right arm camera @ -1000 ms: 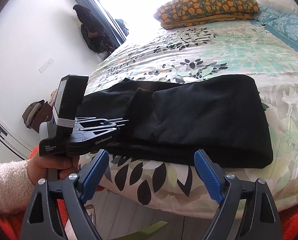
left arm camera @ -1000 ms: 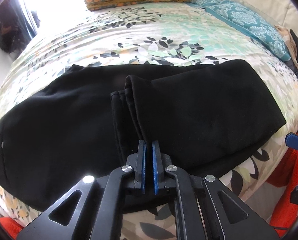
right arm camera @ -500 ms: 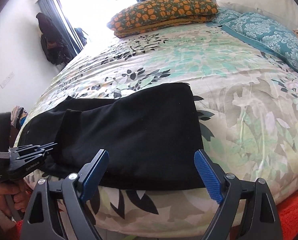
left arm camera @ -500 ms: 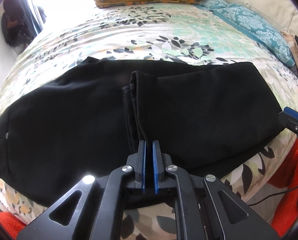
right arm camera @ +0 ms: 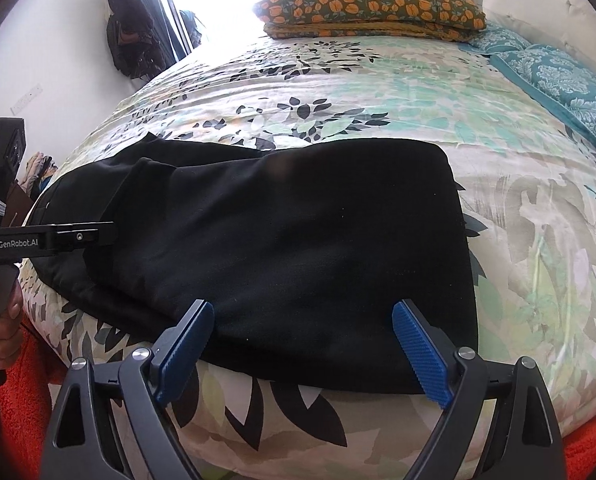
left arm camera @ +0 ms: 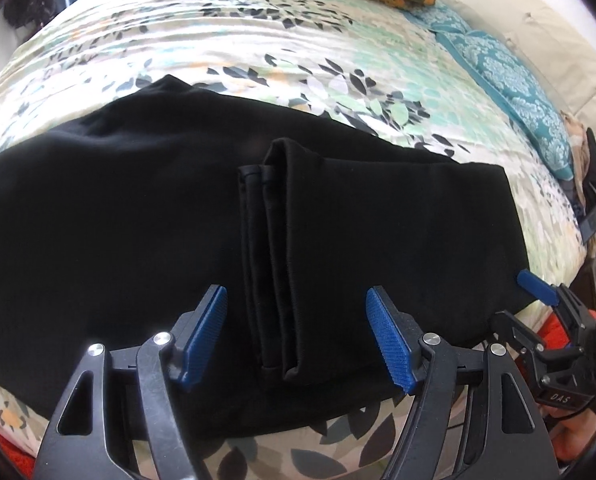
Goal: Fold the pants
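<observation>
Black pants (left arm camera: 98, 232) lie across the near edge of the bed, the leg half folded over so the hems (left arm camera: 274, 264) rest on the middle. My left gripper (left arm camera: 298, 336) hovers over those hems with its jaws opening; the hems lie between the blue pads untouched. In the right wrist view the folded pants (right arm camera: 298, 240) fill the centre. My right gripper (right arm camera: 302, 348) stands open just above their near folded edge, with nothing gripped. The left gripper's body (right arm camera: 38, 236) shows at that view's left edge, and the right gripper's blue pad (left arm camera: 536, 288) shows at the far right of the left wrist view.
The bed has a floral cover (right arm camera: 338, 92). An orange-patterned pillow (right arm camera: 370, 4) lies at its far end and teal pillows (right arm camera: 570, 84) along the right. An orange rug (right arm camera: 30, 384) lies below the bed edge. Dark bags (right arm camera: 130, 32) hang by the window.
My left gripper was shut at the pants hems and has opened, leaving them lying on the fold. Both grippers have come down closer to the pants, the right one shifting toward the right-hand fold.
</observation>
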`<state>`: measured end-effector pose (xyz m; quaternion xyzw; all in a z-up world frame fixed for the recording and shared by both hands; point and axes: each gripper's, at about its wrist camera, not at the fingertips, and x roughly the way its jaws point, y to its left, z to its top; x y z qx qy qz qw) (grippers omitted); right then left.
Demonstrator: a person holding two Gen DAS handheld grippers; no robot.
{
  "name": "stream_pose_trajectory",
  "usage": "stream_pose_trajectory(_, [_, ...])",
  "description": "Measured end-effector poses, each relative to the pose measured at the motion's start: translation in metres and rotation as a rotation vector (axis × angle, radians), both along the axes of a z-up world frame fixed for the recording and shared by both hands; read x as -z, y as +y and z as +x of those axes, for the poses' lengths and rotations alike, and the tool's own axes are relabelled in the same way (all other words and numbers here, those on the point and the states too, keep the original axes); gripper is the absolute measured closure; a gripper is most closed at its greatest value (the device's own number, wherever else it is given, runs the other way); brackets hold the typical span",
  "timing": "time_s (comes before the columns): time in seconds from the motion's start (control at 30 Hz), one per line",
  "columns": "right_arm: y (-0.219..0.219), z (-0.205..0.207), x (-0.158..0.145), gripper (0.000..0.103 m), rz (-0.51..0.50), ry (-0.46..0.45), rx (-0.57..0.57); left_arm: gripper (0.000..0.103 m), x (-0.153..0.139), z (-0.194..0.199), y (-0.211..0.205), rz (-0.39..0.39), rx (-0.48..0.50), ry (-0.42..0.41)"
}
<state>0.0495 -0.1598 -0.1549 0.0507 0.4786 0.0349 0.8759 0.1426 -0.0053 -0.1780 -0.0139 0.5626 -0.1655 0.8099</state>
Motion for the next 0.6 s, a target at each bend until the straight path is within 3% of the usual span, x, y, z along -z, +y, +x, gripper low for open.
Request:
stream_pose_trajectory(0.1, [0.001, -0.002, 0.0, 0.012, 0.001, -0.003, -0.007, 0.029, 0.006, 0.0, -0.012, 0.066, 0.002, 0.0])
stream_pose_trajectory(0.27, [-0.001, -0.005, -0.003, 0.012, 0.012, -0.009, -0.008, 0.034, 0.005, -0.001, -0.014, 0.076, -0.009, -0.006])
stream_pose_trajectory(0.3, [-0.001, -0.005, -0.004, 0.012, 0.016, -0.011, -0.007, 0.037, 0.005, -0.002, -0.015, 0.086, -0.011, -0.012])
stream_pose_trajectory(0.37, [-0.002, -0.005, -0.007, 0.012, 0.026, -0.017, 0.0, 0.063, 0.004, -0.002, -0.014, 0.11, -0.016, -0.023])
stream_pose_trajectory(0.4, [-0.003, -0.006, -0.008, 0.012, 0.033, -0.022, 0.005, 0.068, 0.003, -0.002, -0.011, 0.107, -0.023, -0.027])
stream_pose_trajectory(0.43, [-0.004, -0.006, -0.01, 0.012, 0.041, -0.027, 0.009, 0.082, 0.002, -0.002, -0.008, 0.102, -0.032, -0.03])
stream_pose_trajectory(0.47, [-0.005, -0.006, -0.011, 0.012, 0.047, -0.031, 0.012, 0.09, 0.001, -0.002, -0.005, 0.096, -0.04, -0.033])
stream_pose_trajectory(0.6, [-0.007, -0.008, -0.019, 0.012, 0.049, -0.063, 0.021, 0.093, -0.013, -0.006, 0.0, 0.064, -0.052, -0.065])
